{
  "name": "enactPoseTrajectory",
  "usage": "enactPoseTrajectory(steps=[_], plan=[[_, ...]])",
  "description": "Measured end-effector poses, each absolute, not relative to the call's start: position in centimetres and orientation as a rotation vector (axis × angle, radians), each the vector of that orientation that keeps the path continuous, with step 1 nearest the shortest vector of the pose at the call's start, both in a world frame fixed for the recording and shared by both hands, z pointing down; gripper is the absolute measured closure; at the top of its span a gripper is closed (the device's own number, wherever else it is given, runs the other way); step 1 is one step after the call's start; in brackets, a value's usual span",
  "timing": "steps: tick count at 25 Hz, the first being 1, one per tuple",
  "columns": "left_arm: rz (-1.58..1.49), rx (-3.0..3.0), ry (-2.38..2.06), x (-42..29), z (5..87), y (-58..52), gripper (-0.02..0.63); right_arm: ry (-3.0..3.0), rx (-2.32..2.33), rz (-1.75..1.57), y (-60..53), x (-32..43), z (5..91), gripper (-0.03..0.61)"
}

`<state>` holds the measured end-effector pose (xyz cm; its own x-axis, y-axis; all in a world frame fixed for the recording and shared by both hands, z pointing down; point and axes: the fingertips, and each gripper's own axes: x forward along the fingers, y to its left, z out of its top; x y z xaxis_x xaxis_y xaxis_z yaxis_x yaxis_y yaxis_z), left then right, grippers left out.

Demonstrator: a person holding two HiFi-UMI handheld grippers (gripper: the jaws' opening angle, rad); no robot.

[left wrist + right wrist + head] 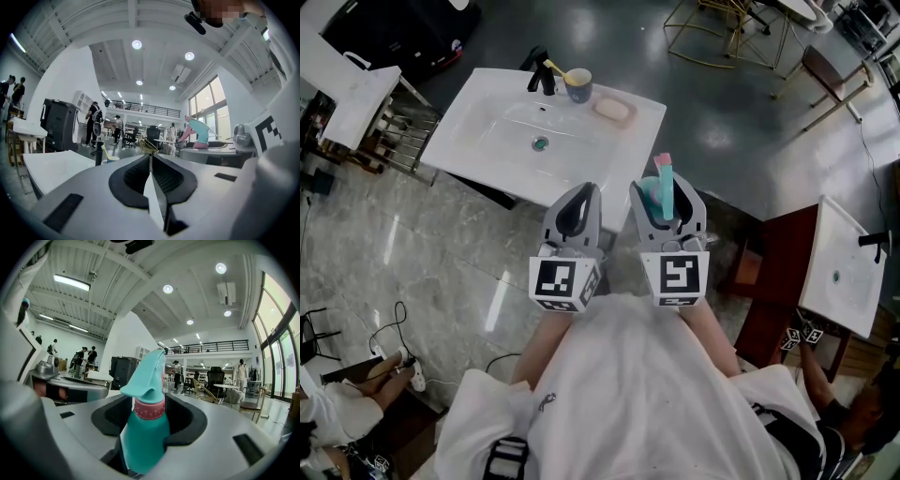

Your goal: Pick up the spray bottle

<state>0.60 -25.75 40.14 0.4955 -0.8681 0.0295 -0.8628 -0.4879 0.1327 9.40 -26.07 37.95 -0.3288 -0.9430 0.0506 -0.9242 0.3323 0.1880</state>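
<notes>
Grey polished floor fills the head view, paler and marbled at the left; on it stands a white washbasin, with a second white basin at the right edge; the person's white garment covers the lower middle. Both tools are held side by side over the near edge of the washbasin; the left gripper has its jaws pressed together with nothing between them; the right gripper has its jaws clamped on the teal spray bottle, which stands upright between them, pink collar and nozzle above the pads. At the basin's far rim sit a black tap, a cup with a yellow toothbrush, and a pink soap dish.
</notes>
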Motion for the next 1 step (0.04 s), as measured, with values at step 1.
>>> enactPoseTrajectory(steps=[1], plan=[[-0.060, 2.602, -1.515, 0.58, 40.18, -25.75, 0.575, -2.442, 1.725, -0.187, -26.08, 9.37, 37.97, 0.342]])
